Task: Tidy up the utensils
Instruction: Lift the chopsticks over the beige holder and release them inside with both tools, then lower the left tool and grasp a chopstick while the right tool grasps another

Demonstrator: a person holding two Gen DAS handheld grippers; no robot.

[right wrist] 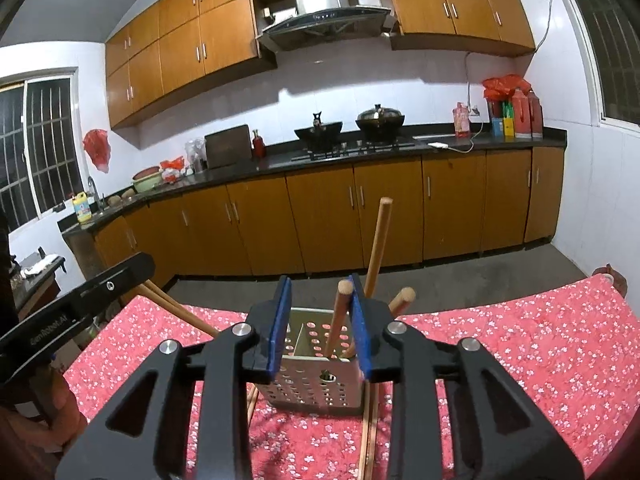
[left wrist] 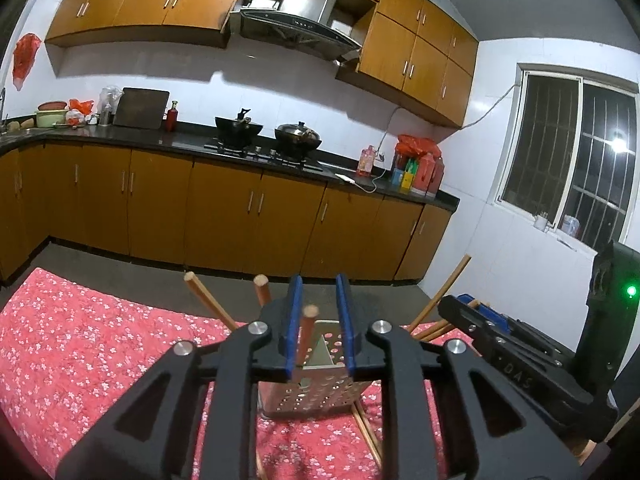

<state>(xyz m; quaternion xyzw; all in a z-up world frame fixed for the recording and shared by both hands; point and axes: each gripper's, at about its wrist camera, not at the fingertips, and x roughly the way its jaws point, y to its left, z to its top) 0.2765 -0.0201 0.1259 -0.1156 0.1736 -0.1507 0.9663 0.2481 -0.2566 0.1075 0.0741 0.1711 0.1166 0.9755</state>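
Left gripper (left wrist: 318,326) is parted above the perforated steel utensil holder (left wrist: 316,394), gripping nothing; one chopstick (left wrist: 305,334) stands between its pads without visible contact. Right gripper (right wrist: 319,326) is likewise parted over the holder, which stands on the red floral tablecloth (right wrist: 500,352).

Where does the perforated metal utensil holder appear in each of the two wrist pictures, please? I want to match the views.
Left wrist: the metal utensil holder stands low in the centre on the red floral cloth, seen between the left gripper fingers.
Right wrist: the holder is again low in the centre, between the right gripper fingers.
Shared landmark: the range hood above the stove.
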